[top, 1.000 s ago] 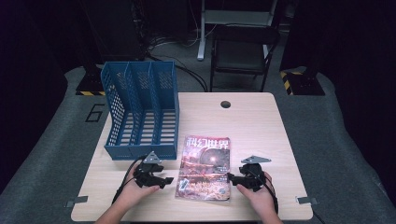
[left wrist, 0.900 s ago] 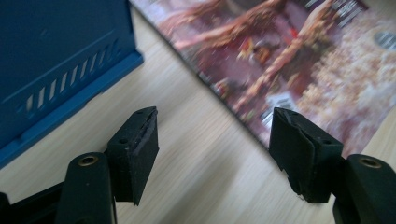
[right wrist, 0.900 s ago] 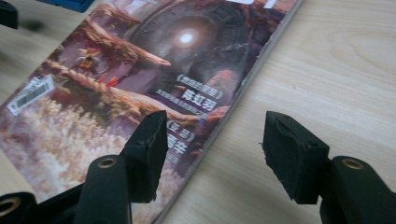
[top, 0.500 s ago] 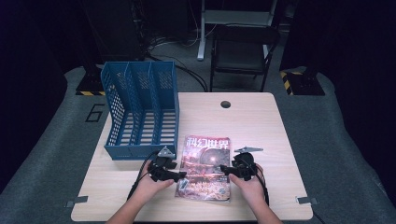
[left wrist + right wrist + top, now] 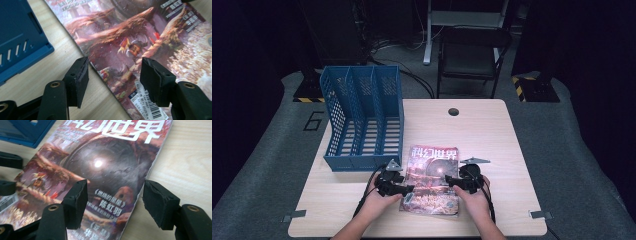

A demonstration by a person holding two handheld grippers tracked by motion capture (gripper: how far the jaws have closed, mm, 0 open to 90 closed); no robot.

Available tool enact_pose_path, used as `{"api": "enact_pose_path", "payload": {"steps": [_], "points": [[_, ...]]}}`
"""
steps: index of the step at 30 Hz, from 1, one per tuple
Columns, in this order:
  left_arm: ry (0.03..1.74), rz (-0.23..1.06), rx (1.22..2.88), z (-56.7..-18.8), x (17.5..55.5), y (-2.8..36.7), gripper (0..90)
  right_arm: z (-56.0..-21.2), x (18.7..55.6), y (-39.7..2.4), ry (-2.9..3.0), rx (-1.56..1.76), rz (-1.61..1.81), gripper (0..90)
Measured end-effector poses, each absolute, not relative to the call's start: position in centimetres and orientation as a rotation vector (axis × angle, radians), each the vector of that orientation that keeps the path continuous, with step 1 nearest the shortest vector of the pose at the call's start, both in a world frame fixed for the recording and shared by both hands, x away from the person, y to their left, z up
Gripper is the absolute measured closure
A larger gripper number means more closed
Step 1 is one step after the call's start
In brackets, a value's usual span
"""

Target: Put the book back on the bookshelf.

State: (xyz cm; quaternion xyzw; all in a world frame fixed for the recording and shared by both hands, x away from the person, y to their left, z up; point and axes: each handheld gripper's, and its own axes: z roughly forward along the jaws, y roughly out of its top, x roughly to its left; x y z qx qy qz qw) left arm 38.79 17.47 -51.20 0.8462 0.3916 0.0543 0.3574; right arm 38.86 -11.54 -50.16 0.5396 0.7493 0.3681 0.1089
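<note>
One glossy magazine [image 5: 432,180] with a reddish science-fiction cover and white Chinese title lettering lies flat on the pale wooden table [image 5: 507,150], towards the near edge, just right of the front corner of the blue slotted plastic file rack [image 5: 362,120]. Its barcode corner points back at the person.

And both tools are right at it now! The left gripper [image 5: 404,189] sits at the magazine's left edge, its jaws apart and straddling that edge: in the left gripper view [image 5: 112,75] one black pad hovers over bare wood, the other over the cover near the barcode, and neither presses on the paper. Those jaws have just been closing in, with the edge of the magazine between them, yet the claw is released, nothing clamped.

Over on the other side, the right gripper [image 5: 457,182] mirrors it at the magazine's right edge. In the right gripper view [image 5: 113,198] one pad stands above the dark planet artwork, the other above the table, the spine edge running between them. These jaws have just been opening a touch, and they too are unclenched, gripping nothing.

Behind, the rack stands upright with its three compartments, its base just beside the magazine's top left corner. A small round cable hole [image 5: 453,111] marks the table's far side, and a dark chair [image 5: 472,55] stands beyond it on the grey floor.
</note>
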Motion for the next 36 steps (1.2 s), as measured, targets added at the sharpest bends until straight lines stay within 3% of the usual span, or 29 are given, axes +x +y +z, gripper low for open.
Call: {"api": "enact_pose_path", "payload": {"steps": [10,21,36], "points": [[1.018,0.117,2.175,-51.2,39.2,17.2,41.1,-51.4,38.8,-11.5,2.239,1.538,1.061,34.9],[0.985,0.2,2.223,-51.2,38.6,16.5,41.1,-51.5,38.6,-11.6,2.221,1.59,1.108,34.0],[0.993,0.221,2.251,-51.0,37.2,15.2,41.2,-51.0,38.2,-12.7,2.228,1.654,1.103,40.2]]}}
